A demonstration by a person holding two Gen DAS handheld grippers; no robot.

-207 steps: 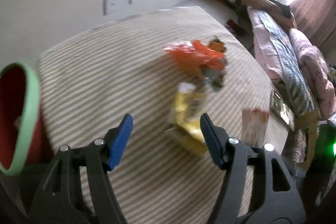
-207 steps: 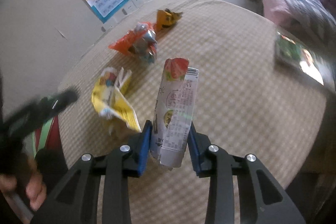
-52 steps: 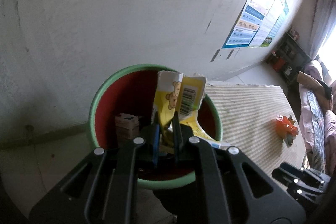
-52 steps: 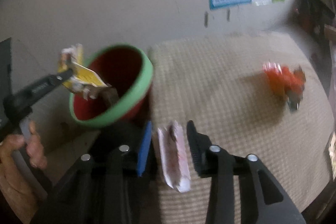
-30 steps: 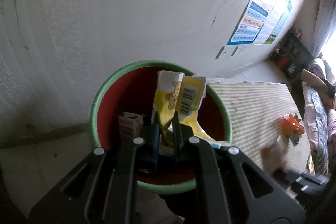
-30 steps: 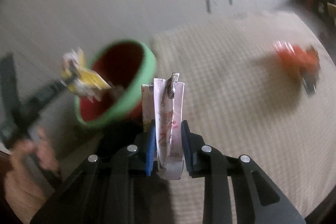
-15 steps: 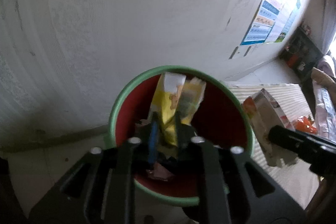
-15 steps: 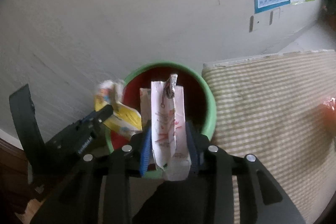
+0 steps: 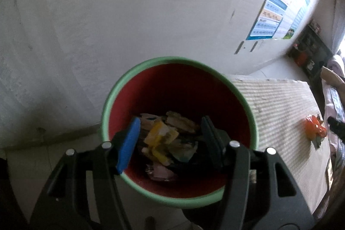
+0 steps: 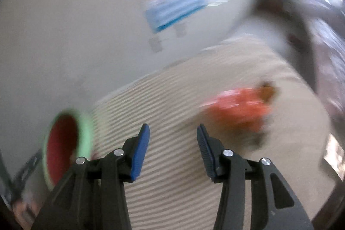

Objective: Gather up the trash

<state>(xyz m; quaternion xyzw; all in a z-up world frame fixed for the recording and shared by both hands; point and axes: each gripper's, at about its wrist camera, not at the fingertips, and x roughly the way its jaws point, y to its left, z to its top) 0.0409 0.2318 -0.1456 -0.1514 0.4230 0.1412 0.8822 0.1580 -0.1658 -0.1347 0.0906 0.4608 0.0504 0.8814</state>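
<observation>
My left gripper (image 9: pixel 170 124) hangs over the red bin with a green rim (image 9: pixel 138 70), its jaws opening and nothing between them. Down in the bin lie the yellow carton (image 9: pixel 160 137) and other wrappers. In the blurred right wrist view my right gripper (image 10: pixel 172 133) is over the striped table (image 10: pixel 172 186), its jaws opening and empty. The orange wrapper (image 10: pixel 241 109) lies ahead of it to the right, the bin (image 10: pixel 64 141) at the far left. The same orange wrapper (image 9: pixel 314 128) shows at the right of the left wrist view.
A white wall (image 9: pixel 129 3) rises just behind the bin, with a blue poster (image 9: pixel 269 23) on it. Floor (image 9: pixel 43 152) lies left of the bin. A dark shelf (image 9: pixel 310 44) and bedding stand beyond the table's far end.
Both grippers let go of their cartons, which now lie in the bin. The right gripper swung away from the bin toward the orange wrapper; the left stayed over the bin.
</observation>
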